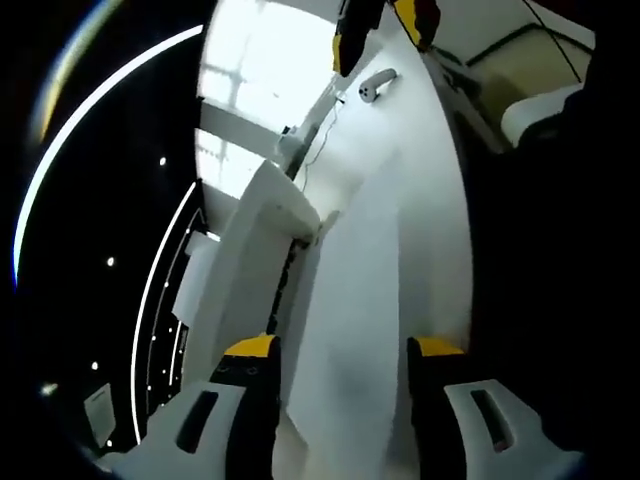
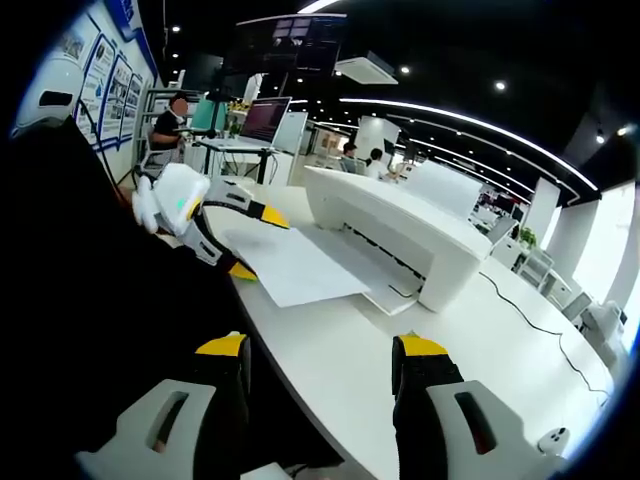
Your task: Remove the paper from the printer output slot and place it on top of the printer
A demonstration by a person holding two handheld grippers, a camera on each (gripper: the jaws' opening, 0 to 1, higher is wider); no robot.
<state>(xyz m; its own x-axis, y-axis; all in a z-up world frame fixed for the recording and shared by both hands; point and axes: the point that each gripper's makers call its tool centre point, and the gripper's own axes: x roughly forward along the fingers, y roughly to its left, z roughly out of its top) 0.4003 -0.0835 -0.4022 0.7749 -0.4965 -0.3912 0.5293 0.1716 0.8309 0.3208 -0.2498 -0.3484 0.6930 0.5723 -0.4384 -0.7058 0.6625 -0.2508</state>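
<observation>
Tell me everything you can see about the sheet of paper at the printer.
The paper is a plain white sheet, blank on the side showing, lying nearly flat and sticking out of the white printer's output slot over the table. Its far edge is under the printer's front. In the right gripper view the left gripper reaches its outer corner, yellow-tipped jaws above and below it. In the left gripper view the paper runs between the open jaws.

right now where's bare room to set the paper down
Bare: the printer top, a flat white lid, and the table between the printer's front and the cable. Crowded: by the output slot, where the paper sticks out and the left gripper sits at its edge.
</observation>
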